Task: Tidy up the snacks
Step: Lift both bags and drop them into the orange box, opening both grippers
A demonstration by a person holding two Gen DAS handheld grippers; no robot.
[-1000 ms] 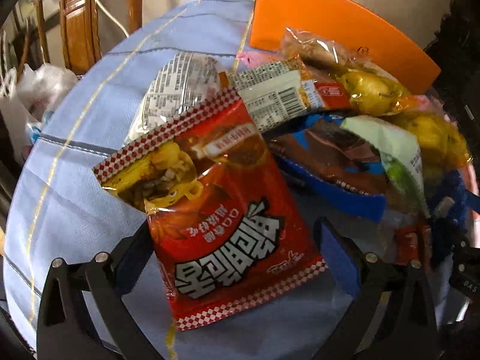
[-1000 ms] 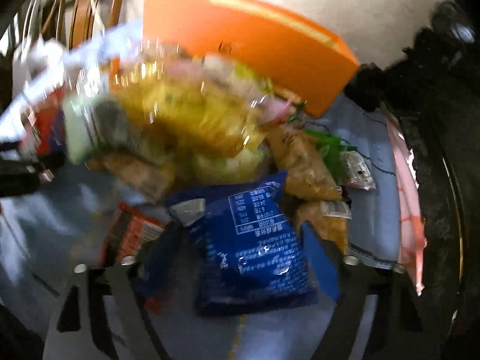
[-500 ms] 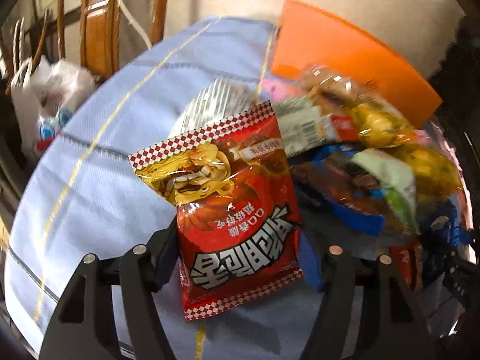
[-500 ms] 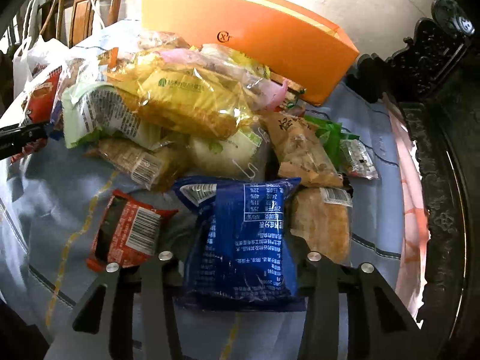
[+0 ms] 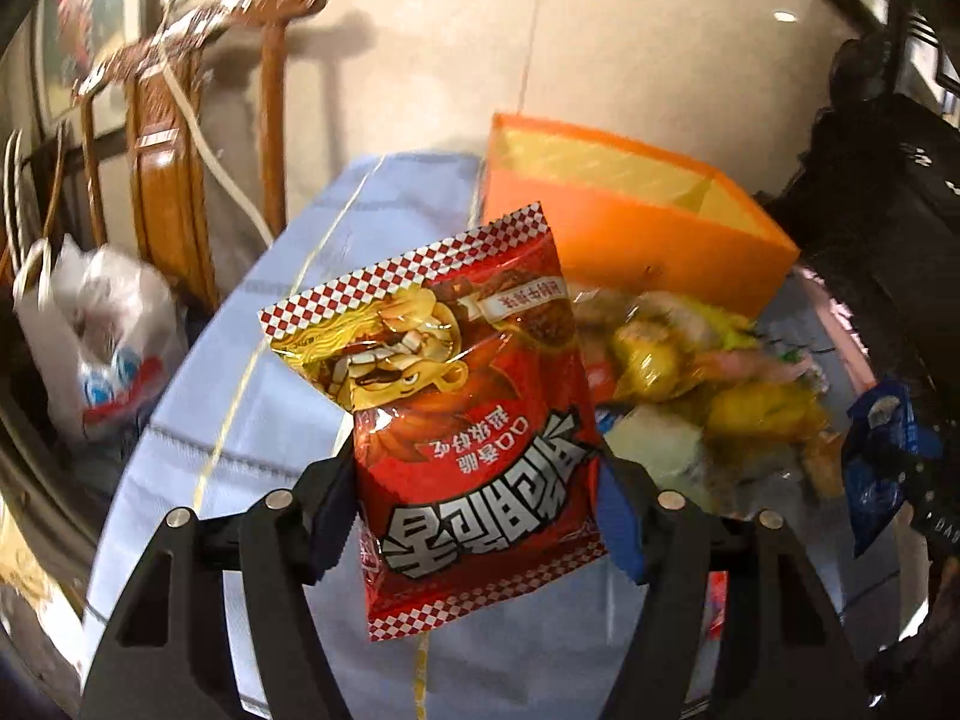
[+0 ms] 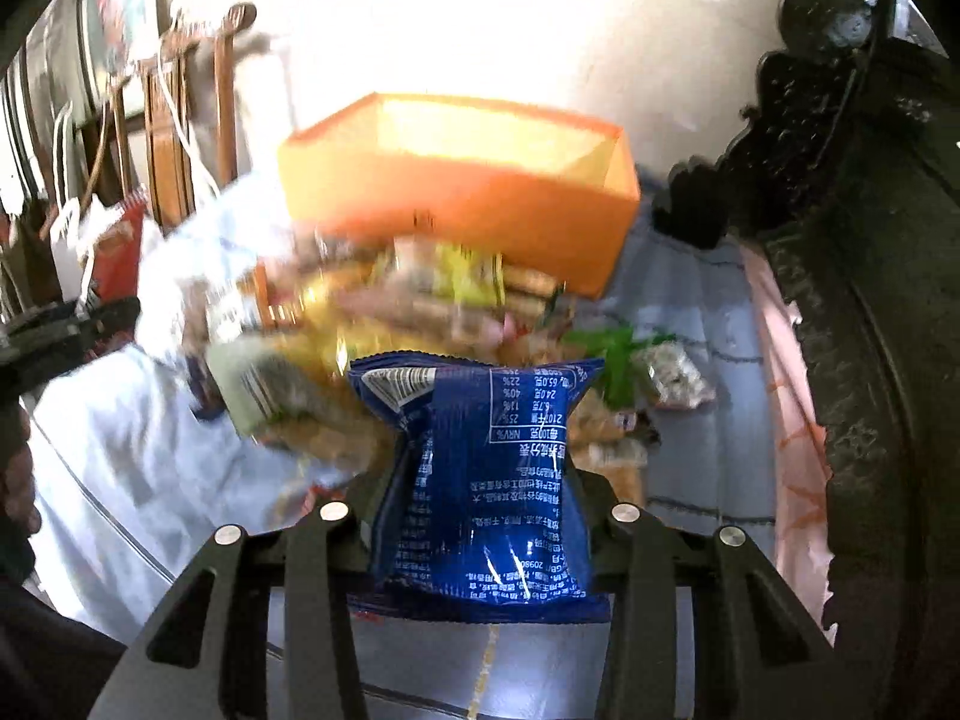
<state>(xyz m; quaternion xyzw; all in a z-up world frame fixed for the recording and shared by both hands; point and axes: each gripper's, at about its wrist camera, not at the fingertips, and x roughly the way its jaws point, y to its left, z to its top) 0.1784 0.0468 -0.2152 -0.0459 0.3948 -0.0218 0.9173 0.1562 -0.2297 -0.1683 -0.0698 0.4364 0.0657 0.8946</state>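
Pale blue cloth with thin yellow stripes covers the counter [image 5: 198,420], which stands before a cream wall with a carved wooden chair [image 5: 174,138] at the far left and dark carved furniture [image 6: 852,276] along the right. At the far side of the counter sits an open orange rectangular box [image 5: 630,222], and just in front of it lies a loose heap of crinkly plastic snack packets [image 5: 708,372], yellow, green and pink, blurred in both views.

Pinched in the left claw [image 5: 474,510] is a red foil noodle-snack bag with a checkered border [image 5: 462,396], gripped across its lower half, its top standing up against the near wall of the box. Likewise the right claw [image 6: 480,516] is pressed onto a dark blue foil packet printed with white text [image 6: 486,480], squeezing its middle so that the upper end flares. Both bags look raised off the cloth, though how high cannot be told.

Judging by this, the step in hand is carrying a packet in each claw toward the orange box. Next, each claw would need to travel far enough to clear the near wall, bring its bag over the opening, then spread. Because both head for one box, going one at a time, or to opposite ends, would avoid a clash.
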